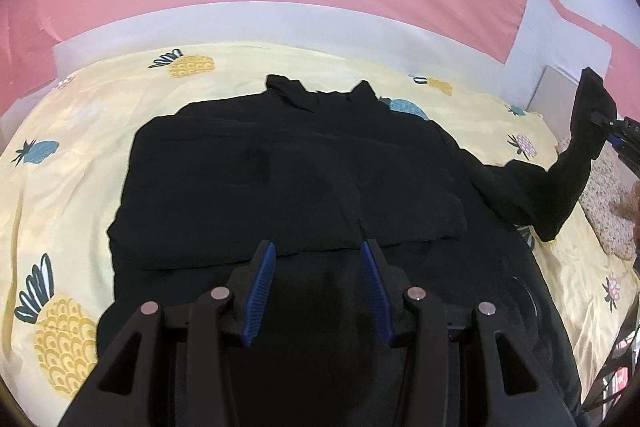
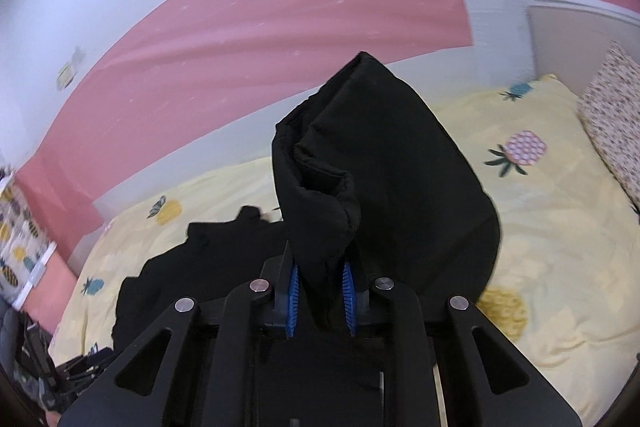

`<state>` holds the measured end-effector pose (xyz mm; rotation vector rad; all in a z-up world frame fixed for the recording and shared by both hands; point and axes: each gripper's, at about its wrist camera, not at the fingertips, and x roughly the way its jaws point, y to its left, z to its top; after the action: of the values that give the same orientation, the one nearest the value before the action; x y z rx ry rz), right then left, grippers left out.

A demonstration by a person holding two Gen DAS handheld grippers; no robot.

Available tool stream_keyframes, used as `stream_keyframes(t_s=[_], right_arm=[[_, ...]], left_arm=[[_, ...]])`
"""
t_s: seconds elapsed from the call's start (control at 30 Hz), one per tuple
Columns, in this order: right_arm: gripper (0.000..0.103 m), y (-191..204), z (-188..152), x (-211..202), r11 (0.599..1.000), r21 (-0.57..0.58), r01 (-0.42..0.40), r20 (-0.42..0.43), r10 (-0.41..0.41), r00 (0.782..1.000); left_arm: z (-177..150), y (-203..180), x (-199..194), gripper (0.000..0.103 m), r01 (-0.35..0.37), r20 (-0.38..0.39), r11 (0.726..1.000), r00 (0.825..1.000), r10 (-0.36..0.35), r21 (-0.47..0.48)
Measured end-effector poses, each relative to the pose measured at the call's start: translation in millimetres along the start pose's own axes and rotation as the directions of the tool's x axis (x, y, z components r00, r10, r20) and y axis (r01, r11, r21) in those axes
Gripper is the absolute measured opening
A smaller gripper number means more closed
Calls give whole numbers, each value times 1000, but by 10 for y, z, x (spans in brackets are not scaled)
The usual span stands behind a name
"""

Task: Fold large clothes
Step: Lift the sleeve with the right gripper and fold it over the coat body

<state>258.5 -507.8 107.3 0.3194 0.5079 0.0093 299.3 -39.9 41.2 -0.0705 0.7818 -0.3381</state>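
Note:
A large black garment [image 1: 280, 167] lies spread on a yellow pineapple-print bed sheet [image 1: 60, 187], collar towards the far wall. My left gripper [image 1: 320, 247] hovers over its near part, jaws open, with nothing gripped between its blue pads [image 1: 262, 287]. One sleeve [image 1: 560, 187] rises off the bed at the right, up to my right gripper [image 1: 608, 123]. In the right wrist view my right gripper [image 2: 320, 267] is shut on that sleeve [image 2: 380, 155] near its cuff. The cloth stands bunched above the fingers and hides part of the bed. The garment's body [image 2: 192, 259] lies below left.
A pink and white wall runs behind the bed. A floral pillow [image 2: 612, 123] leans on the white headboard [image 2: 560, 39] at the right. Patterned cloth [image 2: 16, 239] and dark clutter [image 2: 36, 367] sit off the bed's left side. Bare sheet [image 2: 560, 247] lies right of the garment.

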Motion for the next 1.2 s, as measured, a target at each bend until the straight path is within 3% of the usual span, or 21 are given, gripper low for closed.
stream_keyframes(t_s=[0.63, 0.87, 1.2], right_arm=[[17, 1273, -155, 511, 966, -185, -181, -98, 165, 981], [17, 1761, -499, 923, 945, -207, -255, -208, 212, 955], [17, 2054, -1083, 1531, 931, -221, -289, -364, 196, 911]], left_arm=[[-51, 569, -51, 47, -31, 16, 996, 999, 32, -88], [-76, 801, 2, 47, -49, 12, 991, 999, 50, -123], [-81, 1138, 96, 47, -62, 12, 982, 998, 65, -177]])
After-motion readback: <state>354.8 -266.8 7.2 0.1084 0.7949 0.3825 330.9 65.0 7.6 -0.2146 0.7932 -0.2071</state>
